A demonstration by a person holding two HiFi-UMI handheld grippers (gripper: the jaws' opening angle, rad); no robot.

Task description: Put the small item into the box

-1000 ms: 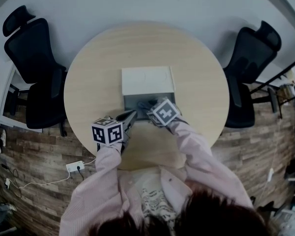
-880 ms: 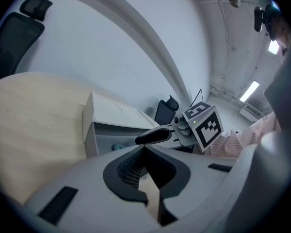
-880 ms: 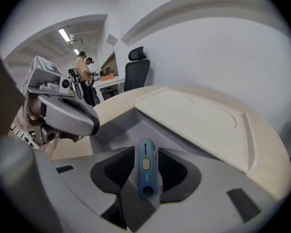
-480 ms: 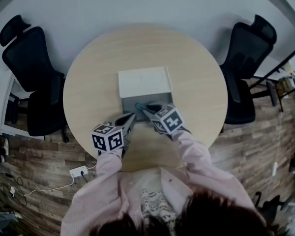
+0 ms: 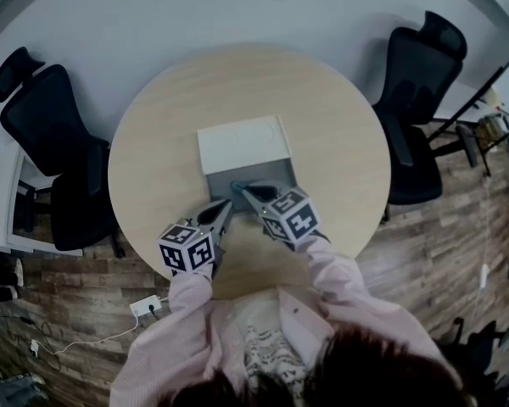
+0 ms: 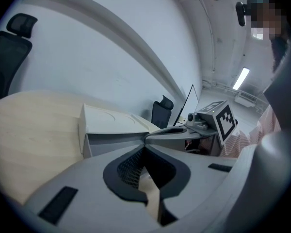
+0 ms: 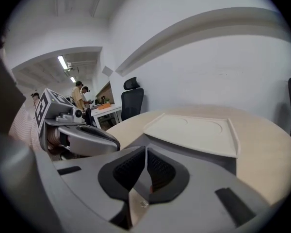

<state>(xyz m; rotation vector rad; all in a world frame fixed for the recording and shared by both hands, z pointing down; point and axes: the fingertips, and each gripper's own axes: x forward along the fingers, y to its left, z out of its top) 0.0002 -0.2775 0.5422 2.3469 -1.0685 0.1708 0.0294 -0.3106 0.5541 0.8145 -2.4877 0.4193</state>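
Tongs backing out of the box

I am holding my right tongs over the near edge of the grey box, whose white lid is lying flipped back on the table. Their jaws have just been closing and are now resting together, gripping nothing. A small teal item seems to be lying inside the box at its near rim, just beside the tip. My left tongs are waiting alongside, jaws together, empty. I am judging the drop done; next I am needing to pull clear. A second ago the right tongs were reaching deeper over the box; the left ones are staying put.
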